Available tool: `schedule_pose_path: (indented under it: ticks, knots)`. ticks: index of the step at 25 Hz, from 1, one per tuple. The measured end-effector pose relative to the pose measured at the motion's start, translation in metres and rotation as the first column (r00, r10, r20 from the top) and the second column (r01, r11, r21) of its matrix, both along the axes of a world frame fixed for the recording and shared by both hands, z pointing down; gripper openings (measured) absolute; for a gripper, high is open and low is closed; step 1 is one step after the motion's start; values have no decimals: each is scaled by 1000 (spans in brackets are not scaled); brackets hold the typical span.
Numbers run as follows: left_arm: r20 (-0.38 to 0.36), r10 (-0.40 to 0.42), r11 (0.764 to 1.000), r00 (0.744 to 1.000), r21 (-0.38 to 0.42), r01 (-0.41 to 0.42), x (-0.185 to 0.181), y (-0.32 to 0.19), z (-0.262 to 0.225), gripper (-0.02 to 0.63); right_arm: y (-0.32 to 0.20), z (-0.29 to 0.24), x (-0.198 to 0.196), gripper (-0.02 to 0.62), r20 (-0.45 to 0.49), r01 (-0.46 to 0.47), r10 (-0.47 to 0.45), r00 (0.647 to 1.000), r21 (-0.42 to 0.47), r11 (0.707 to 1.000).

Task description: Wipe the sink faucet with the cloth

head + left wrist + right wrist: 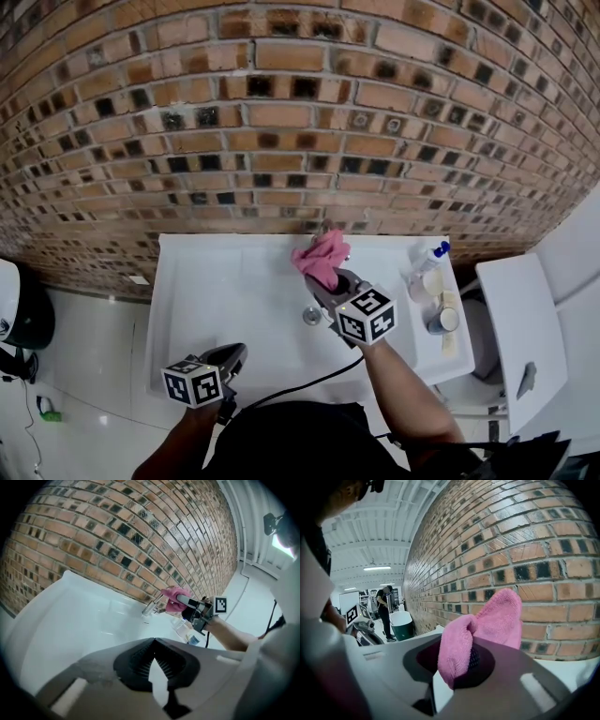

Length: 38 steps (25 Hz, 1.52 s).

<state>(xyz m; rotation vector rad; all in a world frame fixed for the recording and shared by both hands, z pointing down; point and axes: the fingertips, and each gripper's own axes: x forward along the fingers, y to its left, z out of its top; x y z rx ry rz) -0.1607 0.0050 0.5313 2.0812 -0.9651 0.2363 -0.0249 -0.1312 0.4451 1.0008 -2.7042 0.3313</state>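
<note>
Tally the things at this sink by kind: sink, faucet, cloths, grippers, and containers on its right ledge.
Sink: 1
Faucet: 1
Pink cloth: 1
Grippers: 2, the left gripper and the right gripper
Containers on the right ledge: 3, as far as the head view shows
Total: 8

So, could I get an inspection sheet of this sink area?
Surface: white sink, drain near the middle.
Job's things: pink cloth held up at the faucet by the wall.
Clutter: spray bottle and small containers on the sink's right ledge.
Grippers: right gripper shut on the pink cloth; left gripper shut, empty, at the sink's front edge.
Cables: black cable running from the right gripper toward the person.
Surroundings: brick wall behind, pale floor at left.
</note>
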Motion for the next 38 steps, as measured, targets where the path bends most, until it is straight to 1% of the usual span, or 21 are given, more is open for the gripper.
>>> schedule_pose_path:
  ticks: [4,7,10,13,16,18,19,20,22,25,27,28,29,30,32,33,34,35,36,38]
  knots:
    - [-7,8,1000,1000,-3,-8,3,3,3,4,8,23,2,44,35,-36,37,999,-47,998]
    - [-9,5,1000,1000,-7,-5,1,2,4,5,8,27,1,44,74,-41,46,996,-67,997]
    - [-13,-4,1000,1000,-15,4,-1,2,6,5,10,33,-1,45,67,-35,41,997,-90,995]
    - [-18,-12,1000,1000,-22,11,-2,1,9,5,16,51,0,46,64,-20,31,997,-163,986]
    - [-20,-12,1000,1000,-29,12,0,-1,12,5,18,78,11,46,94,-39,67,993,-267,963]
    - [-19,-7,999,1000,-38,6,1,-3,14,4,15,97,24,46,146,-73,131,981,-348,935]
    - [-17,-4,999,1000,-43,4,1,-3,15,5,13,107,30,46,182,-85,168,969,-394,915]
    - [-13,-3,999,1000,-47,2,1,-5,16,4,11,115,34,46,225,-89,205,952,-440,894]
    - [-7,-1,999,1000,-53,1,1,-9,17,4,3,125,39,46,320,-83,279,905,-512,855]
    - [-1,0,998,1000,-63,0,1,-15,17,4,-14,133,45,46,433,-93,395,810,-571,816]
    - [4,-3,997,1000,-75,4,0,-19,18,5,-27,140,47,46,476,-114,472,742,-604,789]
    - [7,-6,997,1000,-82,6,-1,-20,19,4,-34,143,46,46,499,-115,497,710,-614,781]
    - [11,-8,996,1000,-89,9,-2,-21,21,4,-42,144,43,46,527,-108,512,678,-617,779]
    - [16,-12,995,1000,-97,13,-4,-23,23,5,-50,143,39,46,564,-90,514,646,-613,785]
    - [23,-22,993,1000,-117,24,-7,-24,27,4,-67,135,23,46,663,-12,484,571,-583,813]
    - [26,-27,991,999,-127,30,-9,-25,30,5,-73,133,15,46,693,17,476,541,-575,818]
    - [29,-33,990,999,-137,37,-11,-25,32,3,-78,136,12,46,695,22,488,528,-586,810]
    - [32,-39,988,999,-146,44,-12,-25,34,5,-83,143,12,46,684,15,513,519,-607,795]
    - [35,-46,987,998,-153,51,-13,-26,36,4,-88,148,12,46,682,14,531,503,-620,784]
    - [39,-58,984,998,-165,63,-15,-29,37,4,-98,152,11,46,705,27,545,454,-622,783]
